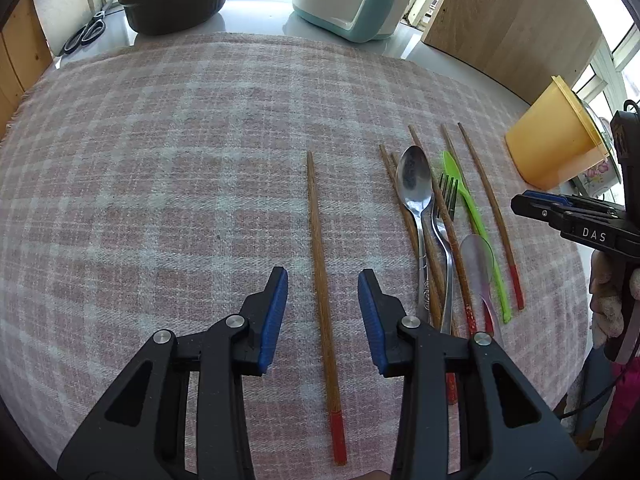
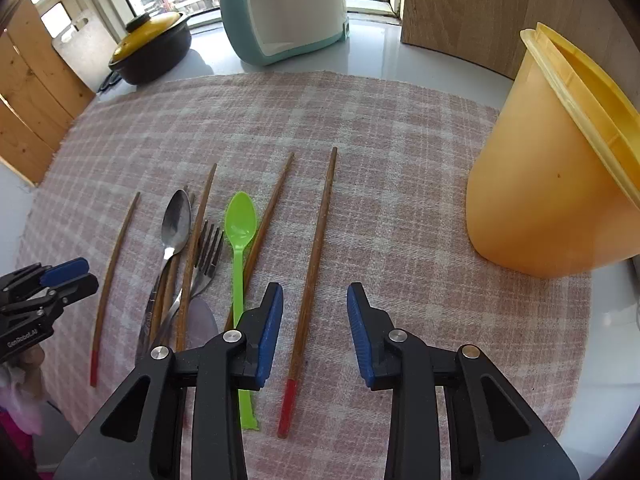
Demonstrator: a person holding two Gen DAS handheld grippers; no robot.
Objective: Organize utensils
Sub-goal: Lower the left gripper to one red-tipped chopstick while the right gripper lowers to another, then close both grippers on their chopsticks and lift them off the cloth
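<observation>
Left wrist view: left gripper (image 1: 322,280) straddles a lone chopstick (image 1: 320,256), jaws apart, left of the metal spoon (image 1: 414,184); closing off-centre could roll it.

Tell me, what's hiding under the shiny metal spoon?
Brown chopsticks lie under the metal spoon, poking out past its bowl. How far they run beneath the handle is covered by the fork.

utensils (image 2: 188,264) on cloth (image 2: 360,128), near front edge | tub (image 2: 536,184) at cloth's right edge | pot (image 2: 152,52), appliance (image 2: 280,12) behind cloth on counter (image 2: 376,56)
</observation>
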